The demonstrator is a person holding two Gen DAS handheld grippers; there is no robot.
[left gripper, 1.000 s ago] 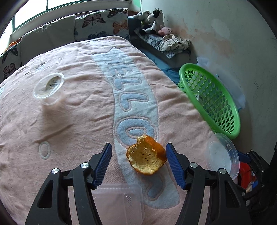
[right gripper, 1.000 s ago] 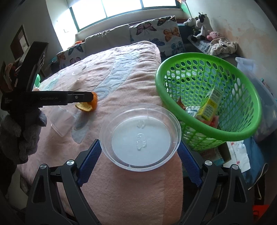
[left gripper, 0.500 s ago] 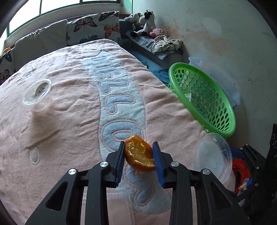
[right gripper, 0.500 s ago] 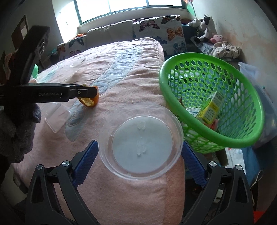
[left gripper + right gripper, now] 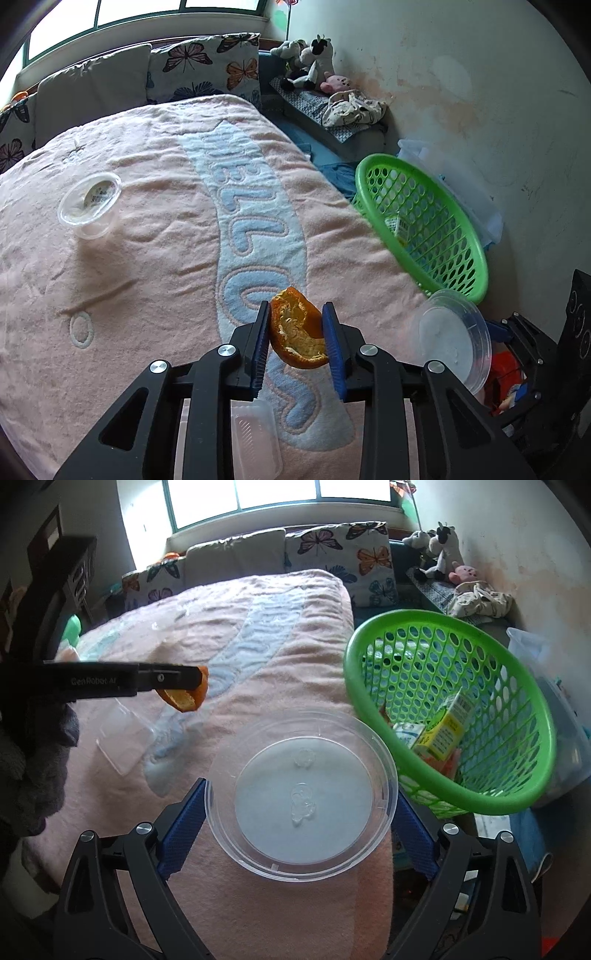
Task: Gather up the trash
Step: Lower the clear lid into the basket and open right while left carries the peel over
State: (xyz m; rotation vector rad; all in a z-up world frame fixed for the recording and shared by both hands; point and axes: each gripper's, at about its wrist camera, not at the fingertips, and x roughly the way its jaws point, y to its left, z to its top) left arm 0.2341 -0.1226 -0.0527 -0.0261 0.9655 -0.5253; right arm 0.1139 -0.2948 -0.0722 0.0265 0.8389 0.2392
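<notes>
My left gripper (image 5: 295,309) is shut on a hollow orange peel (image 5: 295,334) and holds it just above the pink blanket (image 5: 147,280). From the right wrist view, the same left gripper (image 5: 192,681) reaches in from the left with the peel (image 5: 184,700) hanging at its tip. Both blue pads of my right gripper (image 5: 301,793) press on the rim of a clear round plastic lid (image 5: 303,797), held over the bed's edge. That lid (image 5: 452,339) also shows at the right of the left wrist view. A green basket (image 5: 351,653) stands beside the bed.
The green basket (image 5: 376,159) holds a yellow carton (image 5: 445,731) and other scraps. A clear round cup (image 5: 90,203) lies far left on the blanket. A flat clear container (image 5: 255,435) lies under my left gripper. Pillows, soft toys and a wall surround the bed.
The left jaws closed on the orange peel and raised it off the blanket. The right gripper kept the lid and barely moved.
</notes>
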